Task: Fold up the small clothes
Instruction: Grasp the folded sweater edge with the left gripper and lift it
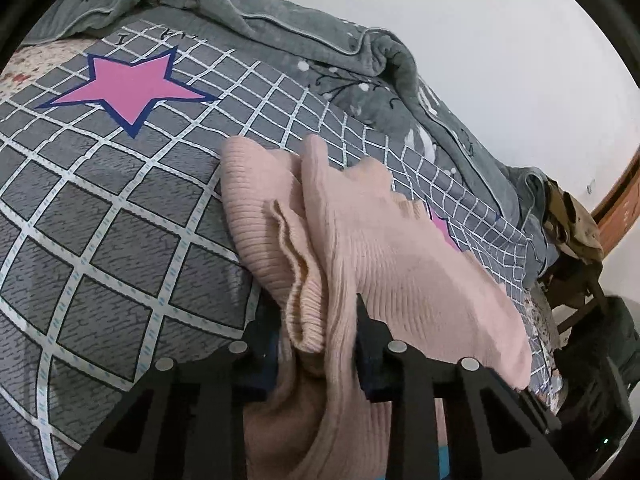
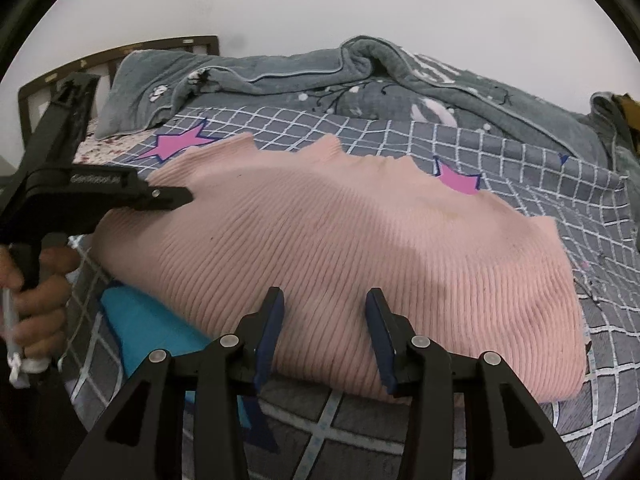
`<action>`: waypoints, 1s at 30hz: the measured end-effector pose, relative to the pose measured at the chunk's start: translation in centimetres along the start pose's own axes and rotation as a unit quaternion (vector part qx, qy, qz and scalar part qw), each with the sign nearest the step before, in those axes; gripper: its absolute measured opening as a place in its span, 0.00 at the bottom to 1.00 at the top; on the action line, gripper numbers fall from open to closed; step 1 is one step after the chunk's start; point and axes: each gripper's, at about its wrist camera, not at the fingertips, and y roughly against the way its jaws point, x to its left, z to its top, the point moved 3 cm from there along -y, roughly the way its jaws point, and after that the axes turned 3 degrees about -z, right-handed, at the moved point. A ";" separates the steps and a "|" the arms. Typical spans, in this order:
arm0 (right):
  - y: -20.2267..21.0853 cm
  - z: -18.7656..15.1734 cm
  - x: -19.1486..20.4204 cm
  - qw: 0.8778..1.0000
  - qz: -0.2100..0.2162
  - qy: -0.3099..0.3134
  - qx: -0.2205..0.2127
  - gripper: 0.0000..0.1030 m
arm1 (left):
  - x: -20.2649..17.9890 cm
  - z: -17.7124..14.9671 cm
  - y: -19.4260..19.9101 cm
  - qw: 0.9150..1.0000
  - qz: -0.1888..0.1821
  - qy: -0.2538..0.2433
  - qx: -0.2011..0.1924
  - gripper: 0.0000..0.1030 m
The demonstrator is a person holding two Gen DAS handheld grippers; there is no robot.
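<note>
A pink ribbed sweater [image 2: 340, 240] lies folded on a grey checked bed cover [image 2: 520, 152]. In the left wrist view a bunched part of the sweater [image 1: 360, 248], with its ribbed hem, rises up between the fingers of my left gripper [image 1: 316, 344], which is shut on it. Seen from the right wrist, the left gripper [image 2: 176, 198] reaches onto the sweater's left end, with a person's hand [image 2: 36, 300] on its handle. My right gripper [image 2: 324, 320] stands open over the sweater's near folded edge, and the flat knit shows between its blue pads [image 2: 272, 332].
A bright blue cloth [image 2: 152, 320] lies under the sweater's near left corner. A crumpled grey blanket [image 2: 280, 76] runs along the far side of the bed, below a white wall. A dark headboard [image 2: 120, 52] stands at the far left. A chair with brown fabric [image 1: 576, 232] stands beyond the bed's end.
</note>
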 end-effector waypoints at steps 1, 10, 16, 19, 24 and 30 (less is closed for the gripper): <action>0.1 0.0 -0.2 1.000 0.009 -0.002 0.001 0.41 | 0.0 0.1 0.1 1.000 0.002 0.008 0.001 0.26; 3.0 1.1 -5.9 0.996 0.071 -0.048 -0.022 0.41 | -5.5 2.7 1.9 0.997 0.081 -0.018 -0.005 0.22; 4.9 0.8 -13.4 0.989 0.049 -0.134 -0.040 0.42 | -11.8 4.0 2.5 0.994 0.100 -0.052 0.003 0.21; 5.9 0.5 -17.0 0.984 0.031 -0.169 -0.053 0.42 | -15.6 4.0 2.1 0.995 0.083 -0.061 0.011 0.21; 7.2 -0.3 -21.2 0.978 -0.003 -0.198 -0.068 0.42 | -22.4 1.4 -1.2 0.993 0.065 -0.088 0.050 0.20; 7.2 -1.5 -23.9 0.972 -0.003 -0.227 -0.064 0.42 | -27.0 -5.0 -8.5 0.982 0.063 -0.143 0.111 0.20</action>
